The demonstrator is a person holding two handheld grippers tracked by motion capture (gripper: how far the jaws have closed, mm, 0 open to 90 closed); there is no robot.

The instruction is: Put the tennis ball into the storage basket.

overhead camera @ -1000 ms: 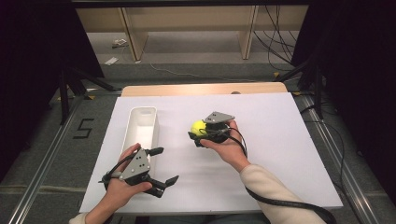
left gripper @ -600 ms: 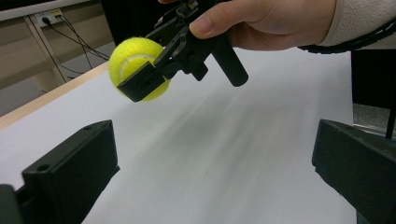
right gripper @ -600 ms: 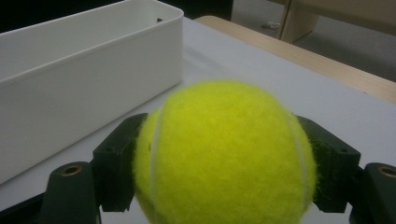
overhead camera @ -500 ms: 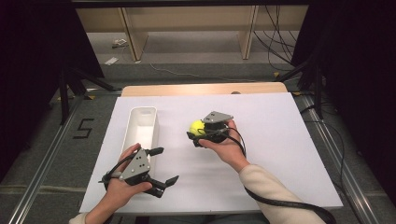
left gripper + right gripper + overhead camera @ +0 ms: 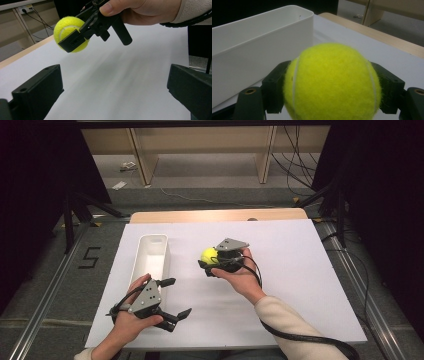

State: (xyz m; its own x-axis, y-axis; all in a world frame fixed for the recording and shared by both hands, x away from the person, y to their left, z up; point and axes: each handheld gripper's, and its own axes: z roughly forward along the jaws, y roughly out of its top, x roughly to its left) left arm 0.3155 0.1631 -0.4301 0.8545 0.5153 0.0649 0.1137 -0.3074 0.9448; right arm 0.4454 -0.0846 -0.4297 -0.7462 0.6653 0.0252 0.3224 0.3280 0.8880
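My right gripper (image 5: 209, 261) is clamped on the fuzzy yellow-green tennis ball (image 5: 209, 255). In the right gripper view the ball (image 5: 332, 82) sits squarely between the two black jaws, one pressing each side. In the left gripper view the same ball (image 5: 70, 33) hangs clear above the white sheet, nothing under it but its faint shadow; my right hand (image 5: 142, 11) holds the tool from above, thumb on the body.

Position, high view: ball and right gripper are over the middle of the white board covering the table (image 5: 300, 270), just to the right of the long white rectangular plastic bin (image 5: 152, 257). Ball and bin are apart, not touching. In the right gripper view the bin wall (image 5: 257, 57) stands just beyond the ball, the inside mostly hidden from this angle.

My left gripper (image 5: 172, 297) is near the front edge of the board, below the near end of the bin. Its jaws stand wide apart with nothing between them; the left gripper view confirms this, bare white sheet showing between the two black jaws. My left hand (image 5: 132, 320) grips the tool body, grey three-cornered plate on top.

A light wooden table edge (image 5: 215, 215) shows beyond the far side of the board.
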